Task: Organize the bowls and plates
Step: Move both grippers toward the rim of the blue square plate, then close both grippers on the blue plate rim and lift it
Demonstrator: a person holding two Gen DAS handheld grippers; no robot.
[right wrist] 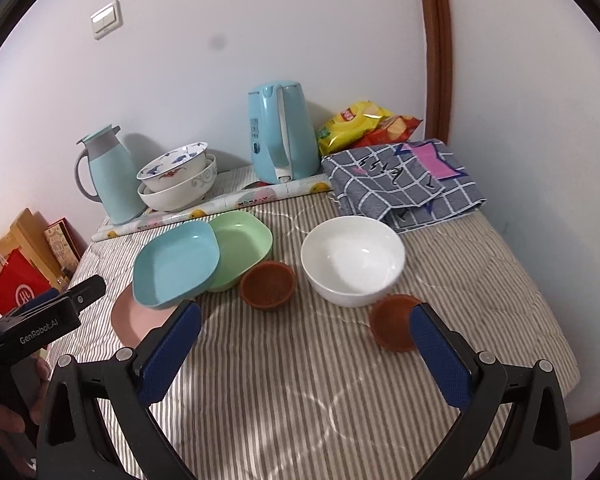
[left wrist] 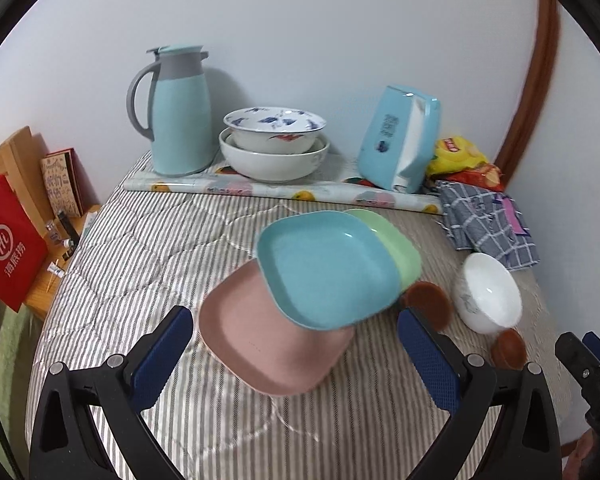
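A blue square plate (left wrist: 324,268) lies tilted across a pink plate (left wrist: 268,340) and a green plate (left wrist: 400,248) on the striped cloth; the blue plate (right wrist: 176,268), the pink plate (right wrist: 134,322) and the green plate (right wrist: 244,248) also show in the right wrist view. A white bowl (right wrist: 352,260) stands right of them, with two small brown bowls (right wrist: 267,285) (right wrist: 394,326) near it. Two stacked patterned bowls (left wrist: 274,144) stand at the back. My left gripper (left wrist: 296,332) is open just before the pink plate. My right gripper (right wrist: 306,332) is open and empty, its right finger beside the nearer brown bowl.
A teal thermos jug (left wrist: 178,116) and a blue kettle (right wrist: 282,132) stand at the back by the wall. A rolled mat (left wrist: 284,192) lies in front of them. A checked cloth (right wrist: 404,184) and snack bags (right wrist: 360,124) lie at the back right. A red bag (left wrist: 8,244) sits on a side shelf at the left.
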